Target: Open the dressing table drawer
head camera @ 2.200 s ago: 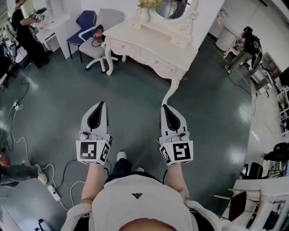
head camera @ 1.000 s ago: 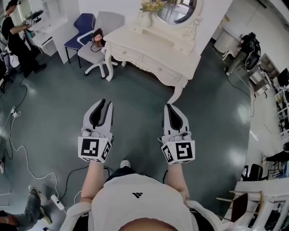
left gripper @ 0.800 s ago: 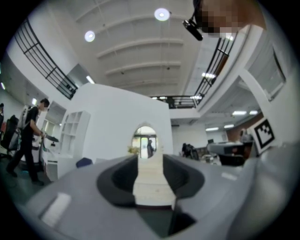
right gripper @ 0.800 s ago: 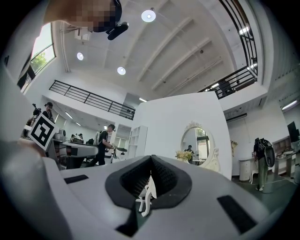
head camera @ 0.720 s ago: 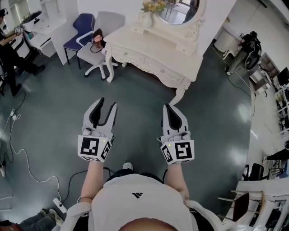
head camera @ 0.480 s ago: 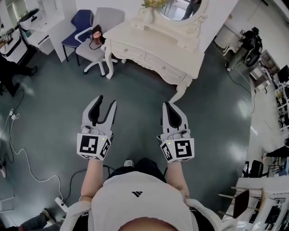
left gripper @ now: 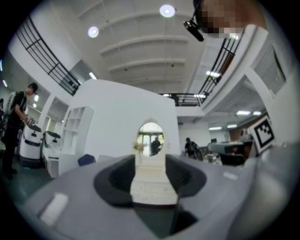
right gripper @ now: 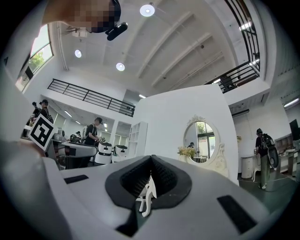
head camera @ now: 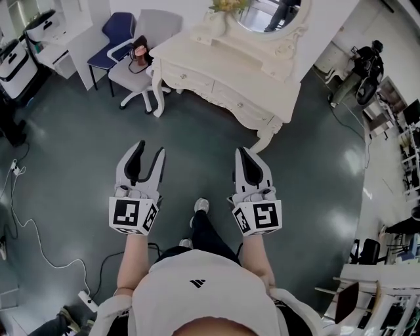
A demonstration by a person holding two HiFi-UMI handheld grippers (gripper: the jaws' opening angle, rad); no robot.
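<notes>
Has just spread left gripper (head camera: pixel 150 148) wide, nothing in it; holds right gripper (head camera: pixel 241 153) closed at tips, also empty. Stands nearer dressing table (head camera: pixel 226 62) than a second ago, yet well apart from closed drawer (head camera: pixel 197 85) ahead: approach only, no contact. Cannot tell at this range how drawer is to be gripped; loses top of mirror (head camera: pixel 262 16) at frame edge.

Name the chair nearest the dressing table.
The grey swivel chair on the white wheeled base, beside the dressing table; the blue chair stands beyond it.
</notes>
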